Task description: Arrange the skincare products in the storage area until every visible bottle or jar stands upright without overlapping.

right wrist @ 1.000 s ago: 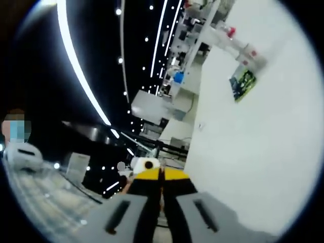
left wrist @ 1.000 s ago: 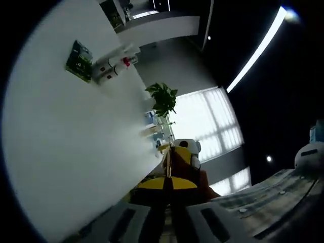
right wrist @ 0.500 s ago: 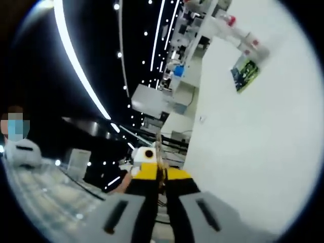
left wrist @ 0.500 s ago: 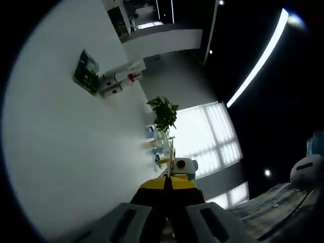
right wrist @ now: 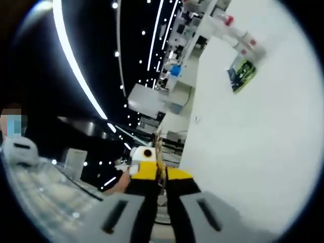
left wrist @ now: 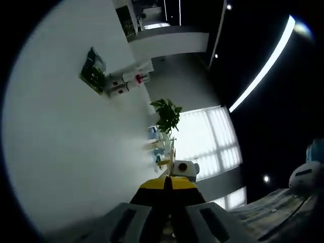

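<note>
Left gripper view: left gripper (left wrist: 168, 178), grey jaws with yellow-and-black tips, pressed together with nothing between them, raised off the broad white tabletop (left wrist: 66, 152) and well apart from the products. Far along that surface, near its distant edge: a dark green printed carton (left wrist: 93, 71) lying flat, and just beside it two white bottles with red caps and red labels (left wrist: 125, 83), both on their sides, side by side and close to touching. Further along the same edge, a leafy green potted plant (left wrist: 166, 112), then a small cluster of blue and yellow items (left wrist: 158, 148), too small to identify. A bright window with blinds (left wrist: 205, 139) beyond the plant.

Right gripper view: right gripper (right wrist: 160, 173), same yellow-tipped jaws, likewise closed on nothing and held off the white tabletop (right wrist: 248, 152). Toward the far corner of that surface, the green carton (right wrist: 241, 74) flat, and just past it the red-capped white bottles (right wrist: 238, 35) lying down in a line. Long ceiling light strips (right wrist: 71, 66) across a dark room.
</note>
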`<action>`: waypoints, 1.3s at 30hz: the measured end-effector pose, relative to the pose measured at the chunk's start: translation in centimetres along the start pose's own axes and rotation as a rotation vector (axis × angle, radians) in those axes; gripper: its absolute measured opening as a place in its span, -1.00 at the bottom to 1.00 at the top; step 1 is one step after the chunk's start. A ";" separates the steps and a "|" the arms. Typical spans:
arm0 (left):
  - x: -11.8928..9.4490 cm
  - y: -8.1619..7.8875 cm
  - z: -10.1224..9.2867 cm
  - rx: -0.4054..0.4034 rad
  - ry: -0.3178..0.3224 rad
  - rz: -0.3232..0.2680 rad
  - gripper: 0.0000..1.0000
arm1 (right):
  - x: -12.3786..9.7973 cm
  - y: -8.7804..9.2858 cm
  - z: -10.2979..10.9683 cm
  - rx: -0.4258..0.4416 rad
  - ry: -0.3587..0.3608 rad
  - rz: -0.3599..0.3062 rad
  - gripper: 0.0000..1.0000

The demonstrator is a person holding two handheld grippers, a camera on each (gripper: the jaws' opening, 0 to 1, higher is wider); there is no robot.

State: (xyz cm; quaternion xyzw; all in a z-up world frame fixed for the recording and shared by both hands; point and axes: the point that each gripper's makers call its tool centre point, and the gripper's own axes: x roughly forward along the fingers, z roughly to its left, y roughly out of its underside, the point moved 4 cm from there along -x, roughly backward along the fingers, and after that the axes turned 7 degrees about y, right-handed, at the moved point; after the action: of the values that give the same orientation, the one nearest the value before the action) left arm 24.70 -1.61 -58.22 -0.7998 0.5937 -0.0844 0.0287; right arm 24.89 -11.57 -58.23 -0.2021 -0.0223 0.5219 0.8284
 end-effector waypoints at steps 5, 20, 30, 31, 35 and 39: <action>-0.3 -1.2 0.7 -0.009 -0.019 -0.006 -1.00 | -0.3 0.0 -0.1 0.003 0.011 -0.006 -0.80; -0.5 -9.0 2.6 0.013 -0.090 -0.041 -1.00 | -1.5 -1.2 -2.9 -0.485 0.400 0.039 -0.76; -1.1 -14.3 5.3 0.035 -0.169 -0.068 -0.99 | -4.0 -3.3 -4.5 -0.755 0.644 0.028 -0.80; -1.1 -14.8 5.6 0.037 -0.177 -0.073 -0.99 | -4.1 -3.2 -4.6 -0.740 0.646 0.033 -0.82; -0.8 -17.1 6.8 0.031 -0.197 -0.101 -0.99 | -4.8 -3.1 -5.1 -0.678 0.660 0.028 -0.80; -0.3 -19.4 8.3 0.019 -0.235 -0.118 -0.99 | -5.3 -3.1 -5.6 -0.650 0.673 0.036 -0.76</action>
State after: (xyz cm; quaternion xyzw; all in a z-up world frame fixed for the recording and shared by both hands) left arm 44.35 3.97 -63.54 -0.8373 0.5374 0.0027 0.1008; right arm 26.49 -19.07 -61.34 -0.6094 0.0890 0.4077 0.6742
